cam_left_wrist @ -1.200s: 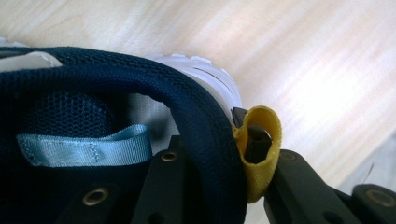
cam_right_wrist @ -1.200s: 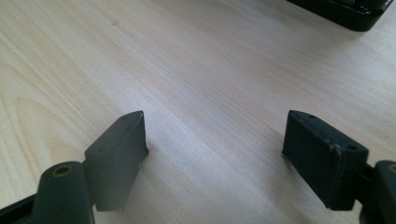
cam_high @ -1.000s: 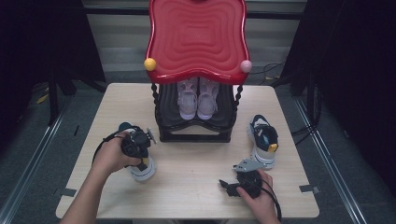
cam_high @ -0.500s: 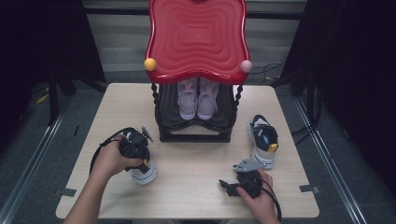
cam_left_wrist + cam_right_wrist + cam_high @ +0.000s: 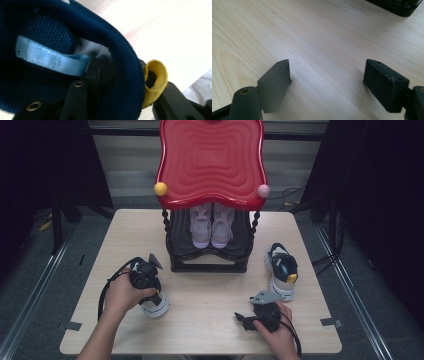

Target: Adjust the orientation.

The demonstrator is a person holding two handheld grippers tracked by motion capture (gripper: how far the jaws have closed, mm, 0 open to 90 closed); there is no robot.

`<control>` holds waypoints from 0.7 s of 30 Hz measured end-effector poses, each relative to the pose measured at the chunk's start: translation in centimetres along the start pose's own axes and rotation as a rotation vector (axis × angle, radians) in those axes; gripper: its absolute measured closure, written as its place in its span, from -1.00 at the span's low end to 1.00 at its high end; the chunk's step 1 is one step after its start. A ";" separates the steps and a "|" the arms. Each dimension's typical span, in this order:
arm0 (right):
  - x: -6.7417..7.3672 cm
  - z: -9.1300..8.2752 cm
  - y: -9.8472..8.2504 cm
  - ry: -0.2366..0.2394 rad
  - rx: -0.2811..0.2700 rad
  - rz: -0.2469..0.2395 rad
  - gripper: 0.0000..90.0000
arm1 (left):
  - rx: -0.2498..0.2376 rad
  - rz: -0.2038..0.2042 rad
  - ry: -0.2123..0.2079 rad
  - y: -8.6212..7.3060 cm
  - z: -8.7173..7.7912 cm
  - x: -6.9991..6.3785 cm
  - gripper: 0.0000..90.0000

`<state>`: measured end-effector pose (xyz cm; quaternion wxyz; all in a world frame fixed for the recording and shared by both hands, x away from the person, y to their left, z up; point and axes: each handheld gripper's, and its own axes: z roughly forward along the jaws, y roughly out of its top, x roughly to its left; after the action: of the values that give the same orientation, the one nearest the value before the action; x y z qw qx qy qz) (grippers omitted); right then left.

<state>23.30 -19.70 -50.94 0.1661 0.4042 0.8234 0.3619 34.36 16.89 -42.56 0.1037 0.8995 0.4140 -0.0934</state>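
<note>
One dark blue shoe [image 5: 156, 304] sits directly under the left tool [image 5: 149, 289], on the table [image 5: 210, 320]. The left gripper view shows the padded heel rim [image 5: 125, 62] between the jaws: one jaw is inside the shoe against the grey lining, the other is outside, tucked behind the yellow pull loop [image 5: 155, 75]. The jaws have just been closing a little on that rim and appear to press it, standing fairly narrow. Ahead of this tool and to its right stands a black rack [image 5: 210, 264] with a red top [image 5: 210, 165], holding a pale pink pair of shoes [image 5: 211, 225]. The right tool [image 5: 327, 72] rests low over bare wood with its jaws wide apart and nothing between them. Just beyond it lies the matching shoe [image 5: 281, 270].

The hold is on soft padding at one end only. Lifted from the heel, the shoe would likely hang toe-down and swing, and the foam could squeeze out of the jaws. The outer jaw may also catch the loop and not the rim, giving a loose, twisting hold. A swinging toe could knock the rack's post on the way in.
</note>
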 end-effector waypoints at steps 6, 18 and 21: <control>0.0 0.0 0.0 -0.001 0.000 0.001 -0.53 | -0.009 0.023 0.012 -0.2 0.3 -0.4 0.42; 0.0 0.0 0.0 0.000 0.000 0.001 -0.53 | -0.025 0.083 -0.033 -0.5 0.3 -0.4 0.69; 0.0 0.0 0.0 0.000 0.000 0.001 -0.53 | 0.002 0.104 -0.040 -0.7 0.1 -0.4 0.71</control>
<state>23.29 -19.70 -50.93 0.1660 0.4048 0.8232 0.3618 33.56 17.00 -42.64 0.1157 0.9178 0.3645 -0.1065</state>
